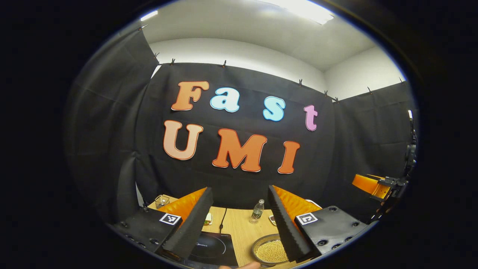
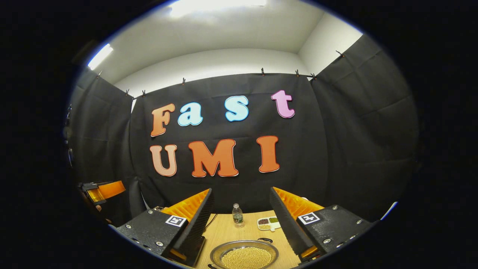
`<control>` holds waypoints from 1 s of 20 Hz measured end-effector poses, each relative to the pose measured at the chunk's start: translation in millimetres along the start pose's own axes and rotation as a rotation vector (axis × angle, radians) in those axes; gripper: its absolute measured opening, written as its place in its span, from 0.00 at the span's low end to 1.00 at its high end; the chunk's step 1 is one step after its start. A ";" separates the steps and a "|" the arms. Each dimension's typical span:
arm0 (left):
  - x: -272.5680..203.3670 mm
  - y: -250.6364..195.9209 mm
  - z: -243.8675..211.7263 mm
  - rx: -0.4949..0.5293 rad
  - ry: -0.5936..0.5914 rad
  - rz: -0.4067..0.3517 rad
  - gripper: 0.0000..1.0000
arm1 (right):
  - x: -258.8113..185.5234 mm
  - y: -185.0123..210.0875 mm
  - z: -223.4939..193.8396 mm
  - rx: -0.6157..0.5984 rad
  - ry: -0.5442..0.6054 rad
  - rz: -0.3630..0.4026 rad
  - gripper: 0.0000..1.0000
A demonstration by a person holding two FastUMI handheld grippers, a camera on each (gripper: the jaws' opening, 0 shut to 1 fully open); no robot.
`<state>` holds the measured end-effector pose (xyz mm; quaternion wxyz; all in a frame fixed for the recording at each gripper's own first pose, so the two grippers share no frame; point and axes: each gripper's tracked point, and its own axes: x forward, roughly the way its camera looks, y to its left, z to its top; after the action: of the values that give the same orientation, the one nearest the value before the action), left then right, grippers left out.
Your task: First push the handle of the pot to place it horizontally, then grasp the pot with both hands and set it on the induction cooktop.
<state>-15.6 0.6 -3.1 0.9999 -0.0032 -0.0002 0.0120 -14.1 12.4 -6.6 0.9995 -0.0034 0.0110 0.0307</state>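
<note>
Pot [image 2: 244, 254]: a shallow round metal pan with a bright rolled rim, heaped with small round yellow-tan grains, sitting on the pale wood-grain table [image 2: 224, 228]. In the right gripper view it lies low and centred, just ahead of and between the right gripper [image 2: 242, 224], whose two wedge-shaped fingers stand wide apart and hold nothing. A small dark loop handle [image 2: 266, 240] shows at the pot's far rim, a little toward this gripper's right finger.

In the left gripper view the same pot [image 1: 269, 249] sits low and to the right, partly hidden behind the ribbed inner face of the right finger of the left gripper [image 1: 239, 224]. That gripper's jaws are also spread wide and empty. Ahead of its left finger lies the induction cooktop [image 1: 213, 248], a flat, glossy black slab with a thin circle printed on it, beside the pot and apart from it, with bare wood between them.

Farther ahead on the table stands a clear plastic bottle [image 1: 257, 211], upright. A small wire basket [image 1: 161, 201] sits at the far left corner in the left gripper view. A small white divided dish [image 2: 268, 223] with dark and green fillings lies beyond the pot in the right gripper view.
</note>
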 end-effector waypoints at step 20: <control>-29.8 -9.7 1.8 0.004 -0.034 -0.051 0.96 | -7.9 24.0 -132.0 0.001 0.236 0.126 0.12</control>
<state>-45.1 -9.8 -1.3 0.9998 -0.0010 -0.0173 -0.0134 -26.3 34.8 -138.5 0.9873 -0.0058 0.1287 0.0928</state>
